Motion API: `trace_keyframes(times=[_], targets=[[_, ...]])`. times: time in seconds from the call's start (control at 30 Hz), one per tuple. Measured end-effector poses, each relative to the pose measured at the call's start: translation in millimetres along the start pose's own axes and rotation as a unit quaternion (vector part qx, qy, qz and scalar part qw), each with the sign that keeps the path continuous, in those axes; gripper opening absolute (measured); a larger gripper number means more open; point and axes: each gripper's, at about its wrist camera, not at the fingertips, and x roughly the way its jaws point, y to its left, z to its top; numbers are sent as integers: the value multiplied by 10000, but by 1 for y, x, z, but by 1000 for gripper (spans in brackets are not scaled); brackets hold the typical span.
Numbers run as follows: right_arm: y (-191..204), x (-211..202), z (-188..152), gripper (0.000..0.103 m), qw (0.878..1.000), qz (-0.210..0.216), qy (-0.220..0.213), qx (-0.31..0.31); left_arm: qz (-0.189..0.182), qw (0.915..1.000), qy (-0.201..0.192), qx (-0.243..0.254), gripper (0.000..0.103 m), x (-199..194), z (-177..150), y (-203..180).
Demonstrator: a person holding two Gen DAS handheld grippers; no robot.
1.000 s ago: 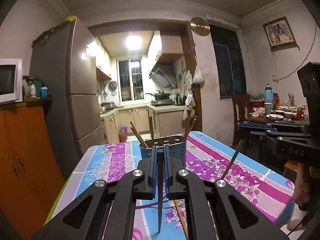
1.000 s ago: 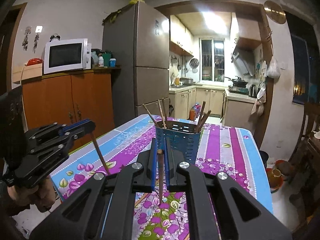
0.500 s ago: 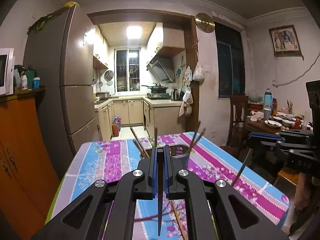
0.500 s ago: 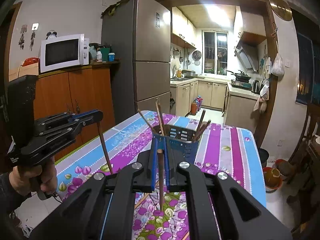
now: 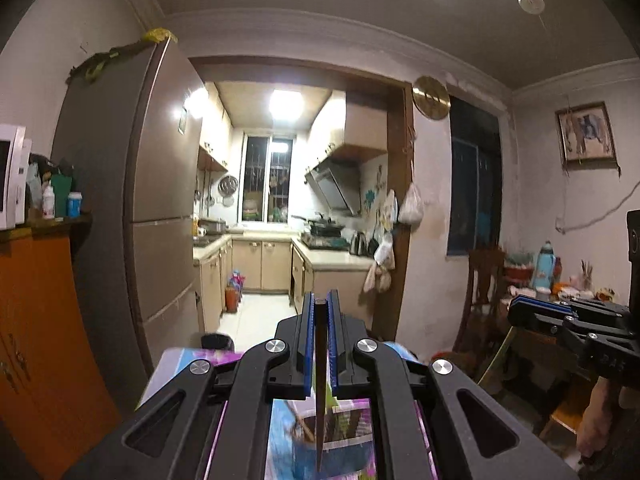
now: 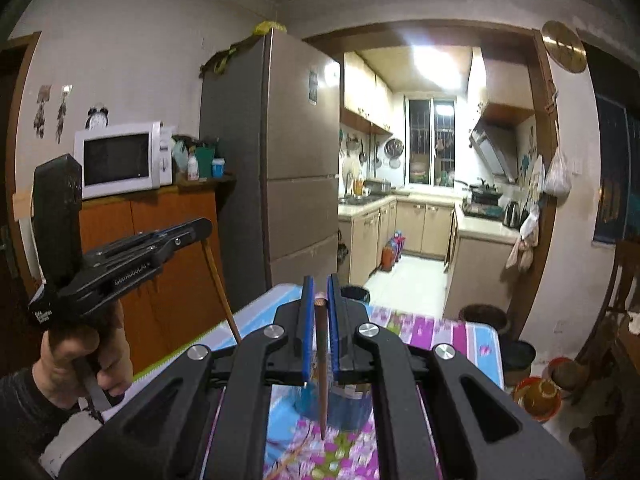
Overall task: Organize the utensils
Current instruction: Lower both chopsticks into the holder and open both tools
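My left gripper (image 5: pixel 320 300) is shut on a dark chopstick (image 5: pixel 319 392) that hangs point down between its blue pads. Under it, blurred, lies the blue utensil holder (image 5: pixel 336 444) with chopsticks in it. My right gripper (image 6: pixel 319 286) is shut on a brown chopstick (image 6: pixel 322 364), also hanging point down, above the blue utensil holder (image 6: pixel 350 404). Each gripper shows in the other's view: the right gripper (image 5: pixel 534 314) at the right edge with its chopstick (image 5: pixel 496 358), and the left gripper (image 6: pixel 198 227) at the left with its chopstick (image 6: pixel 220 284), held by a hand (image 6: pixel 80 360).
The table (image 6: pixel 440 330) carries a purple and blue floral cloth. A tall fridge (image 6: pixel 296 184) and an orange cabinet (image 6: pixel 168 264) with a microwave (image 6: pixel 120 158) stand to the left. Buckets (image 6: pixel 536 396) sit on the floor at right. A chair (image 5: pixel 480 304) and a laden table (image 5: pixel 540 292) are far right.
Both grippers have risen with their chopsticks still held. The utensil holder has dropped from ahead of the fingers to beneath them, and more of the ceiling shows.
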Motion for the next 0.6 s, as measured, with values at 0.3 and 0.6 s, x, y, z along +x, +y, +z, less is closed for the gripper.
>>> trace_keyframes(times=[0.3,0.6], targets=[[-28,48,38,5,9997,-58,-203,80,167,9997,-92,-136,7,50,25,9],[-41,98,4,5,9998,-102,74,126,172,9995,257,-101,7,94,-14,17]])
